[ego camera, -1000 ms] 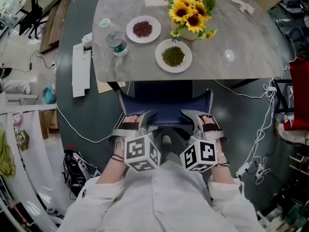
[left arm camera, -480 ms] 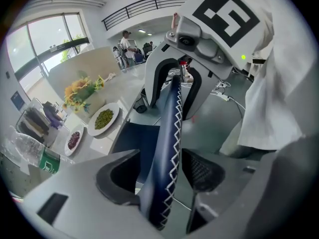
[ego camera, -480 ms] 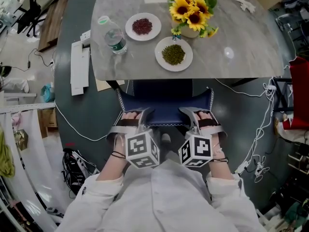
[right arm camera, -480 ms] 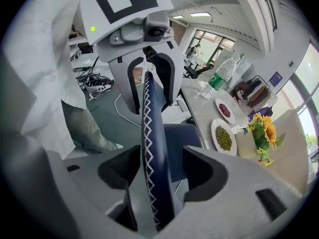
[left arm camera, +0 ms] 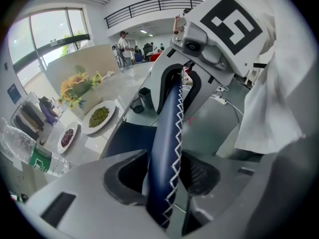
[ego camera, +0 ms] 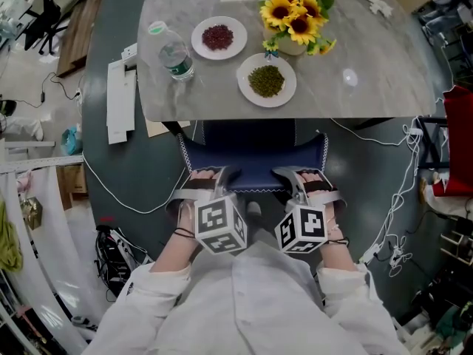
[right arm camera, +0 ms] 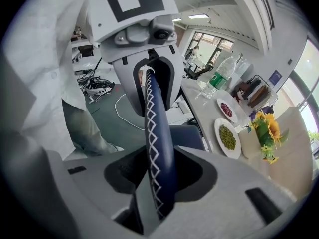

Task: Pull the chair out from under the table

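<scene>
The chair has a dark blue back (ego camera: 251, 170) with white zigzag stitching and stands tucked under the grey marble table (ego camera: 369, 87). My left gripper (ego camera: 211, 177) straddles the back's top edge at its left end, and my right gripper (ego camera: 297, 176) straddles it at the right end. In the left gripper view the blue edge (left arm camera: 167, 133) runs between the jaws of the left gripper (left arm camera: 164, 183), which are closing with both pads against it. The right gripper view shows the same edge (right arm camera: 154, 118) inside the closing right gripper (right arm camera: 157, 183).
On the table stand a water bottle (ego camera: 171, 54), a plate of red beans (ego camera: 217, 37), a plate of green beans (ego camera: 267, 81) and a vase of sunflowers (ego camera: 294, 17). A white box (ego camera: 120, 102), cables (ego camera: 126, 198) and a black bag (ego camera: 111, 254) lie on the dark floor.
Both pairs of jaws have narrowed around the chair back's top edge. The hands have stayed where they were and the chair has not moved.
</scene>
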### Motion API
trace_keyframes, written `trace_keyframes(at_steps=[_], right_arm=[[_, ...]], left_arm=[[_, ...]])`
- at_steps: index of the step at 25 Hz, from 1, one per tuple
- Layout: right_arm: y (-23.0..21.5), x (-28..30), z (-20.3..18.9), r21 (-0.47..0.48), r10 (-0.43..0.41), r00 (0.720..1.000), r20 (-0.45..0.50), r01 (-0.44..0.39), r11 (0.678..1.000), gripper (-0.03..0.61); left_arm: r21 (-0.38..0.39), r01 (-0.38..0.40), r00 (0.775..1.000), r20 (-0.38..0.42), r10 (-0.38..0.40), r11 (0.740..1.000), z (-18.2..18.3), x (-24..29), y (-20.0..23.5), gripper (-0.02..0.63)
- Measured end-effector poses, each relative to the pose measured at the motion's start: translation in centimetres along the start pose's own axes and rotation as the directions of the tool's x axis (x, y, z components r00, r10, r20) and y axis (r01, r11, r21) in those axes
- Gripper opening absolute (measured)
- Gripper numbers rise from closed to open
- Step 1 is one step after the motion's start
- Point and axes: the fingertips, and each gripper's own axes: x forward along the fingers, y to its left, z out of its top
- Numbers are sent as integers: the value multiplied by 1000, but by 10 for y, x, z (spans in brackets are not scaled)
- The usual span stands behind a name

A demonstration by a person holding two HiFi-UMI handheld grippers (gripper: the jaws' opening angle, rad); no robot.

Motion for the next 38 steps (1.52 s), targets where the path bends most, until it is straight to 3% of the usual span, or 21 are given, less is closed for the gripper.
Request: trace_keyframes(at_steps=[26,38], right_arm=[[-2,3,0,-6,-28,1000,-2,28,1000,100],[18,-2,-2,14,33,999,-9,-33,999,100]], left_arm=[[75,-107,994,7,107,991,-2,6,1,121],[72,-86,996,-18,88,994,-4,4,-17,120]])
